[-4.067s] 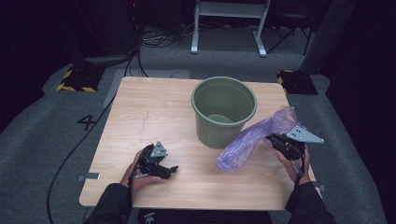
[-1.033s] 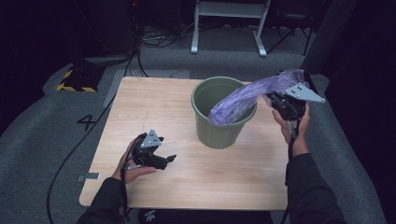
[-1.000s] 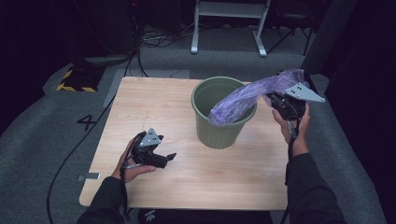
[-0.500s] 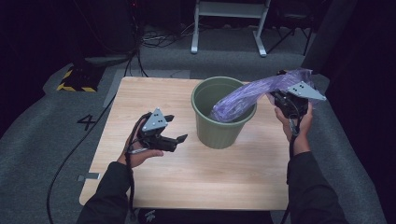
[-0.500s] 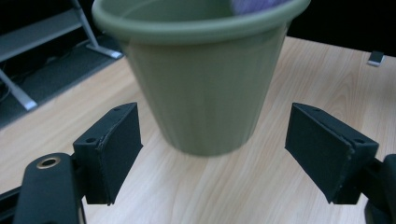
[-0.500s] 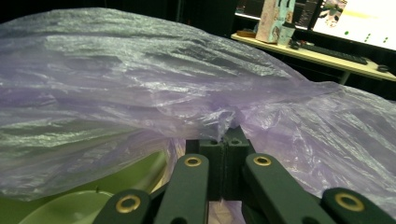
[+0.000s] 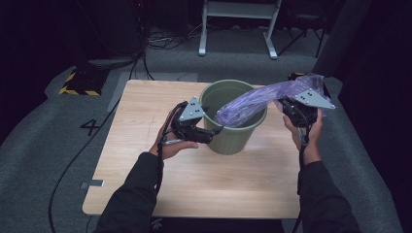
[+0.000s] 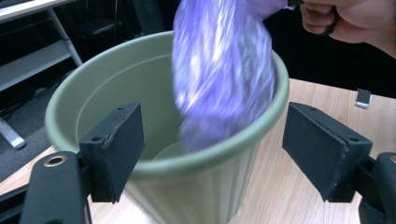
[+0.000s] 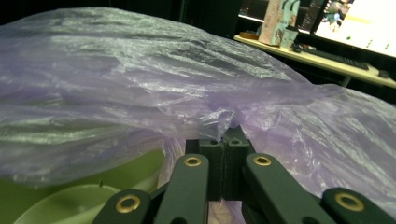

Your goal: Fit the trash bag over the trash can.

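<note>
We start with the pale wooden rectangular table (image 7: 145,126), which fills the middle of the high view, its grain running lengthwise and its top smooth and matt. At the centre of that frame stands the round olive-green plastic bucket (image 7: 233,138), ribbed down its wall, with a thick rolled rim. Draped across its mouth from the upper right is the crinkled translucent purple plastic bag (image 7: 257,99): thin, glossy film, bunched into a long twist, its loose end hanging down inside the bucket while the rest is still above the rim.

We judge the work, lining the bucket with the bag, to be at an early stage. The bag has been brought over and partly lowered in; it is not yet opened out, and no edge is folded over the rim.

The right gripper (image 7: 296,109), at the right of the frame, has its jaws clamped tight on a pinch of the film. The left gripper (image 7: 214,132), just left of the bucket, has just been narrowing its jaws a little, yet in the left gripper view they stand wide apart on either side of the near rim, pressing on nothing.
</note>
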Demonstrator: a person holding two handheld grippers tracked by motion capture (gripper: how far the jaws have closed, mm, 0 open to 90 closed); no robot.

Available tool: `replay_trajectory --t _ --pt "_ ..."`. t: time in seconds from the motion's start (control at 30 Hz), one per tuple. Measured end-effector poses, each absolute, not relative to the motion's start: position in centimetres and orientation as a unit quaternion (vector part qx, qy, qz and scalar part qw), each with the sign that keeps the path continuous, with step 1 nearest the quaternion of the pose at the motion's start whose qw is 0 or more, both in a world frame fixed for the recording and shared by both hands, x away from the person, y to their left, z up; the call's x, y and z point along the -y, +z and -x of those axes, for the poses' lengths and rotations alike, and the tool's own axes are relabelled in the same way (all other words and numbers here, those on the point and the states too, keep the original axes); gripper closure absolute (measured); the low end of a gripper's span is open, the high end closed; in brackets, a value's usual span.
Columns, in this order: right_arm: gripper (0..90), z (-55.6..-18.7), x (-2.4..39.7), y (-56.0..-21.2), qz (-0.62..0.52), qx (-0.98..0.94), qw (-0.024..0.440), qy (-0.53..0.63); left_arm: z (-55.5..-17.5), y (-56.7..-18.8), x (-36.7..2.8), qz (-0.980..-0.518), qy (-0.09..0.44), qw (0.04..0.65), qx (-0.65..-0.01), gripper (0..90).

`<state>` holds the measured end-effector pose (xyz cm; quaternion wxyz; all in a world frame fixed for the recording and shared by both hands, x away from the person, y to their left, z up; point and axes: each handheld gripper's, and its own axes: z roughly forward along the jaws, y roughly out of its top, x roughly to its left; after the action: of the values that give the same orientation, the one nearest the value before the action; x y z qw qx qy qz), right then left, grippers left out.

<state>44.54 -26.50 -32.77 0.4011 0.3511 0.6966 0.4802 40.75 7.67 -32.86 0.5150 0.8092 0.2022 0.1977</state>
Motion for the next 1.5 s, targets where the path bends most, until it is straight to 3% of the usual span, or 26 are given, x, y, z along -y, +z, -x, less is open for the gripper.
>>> replay_trajectory --t 0.5,0.9,1.3,1.37,1.5 --pt "89.6 -42.0 24.3 -33.6 -0.278 -0.724 0.427 0.465 -42.0 -33.0 -6.4 -0.81 0.199 0.509 -0.211 20.6" --pt "89.3 -40.7 22.1 -34.0 -0.214 -0.755 0.414 0.461 -41.7 -32.5 -5.2 -0.814 0.213 0.504 -0.194 22.9" --pt "88.8 -39.4 20.4 -33.9 -0.174 -0.773 0.409 0.453 -41.1 -32.2 -3.0 -0.822 0.195 0.513 -0.155 23.3" --pt "88.6 -39.3 20.2 -33.9 -0.169 -0.776 0.41 0.449 -41.0 -32.2 -2.6 -0.823 0.198 0.511 -0.152 26.2" --pt "88.3 -39.2 19.9 -33.9 -0.163 -0.778 0.408 0.449 -41.0 -32.3 -2.1 -0.83 0.211 0.495 -0.148 41.1"
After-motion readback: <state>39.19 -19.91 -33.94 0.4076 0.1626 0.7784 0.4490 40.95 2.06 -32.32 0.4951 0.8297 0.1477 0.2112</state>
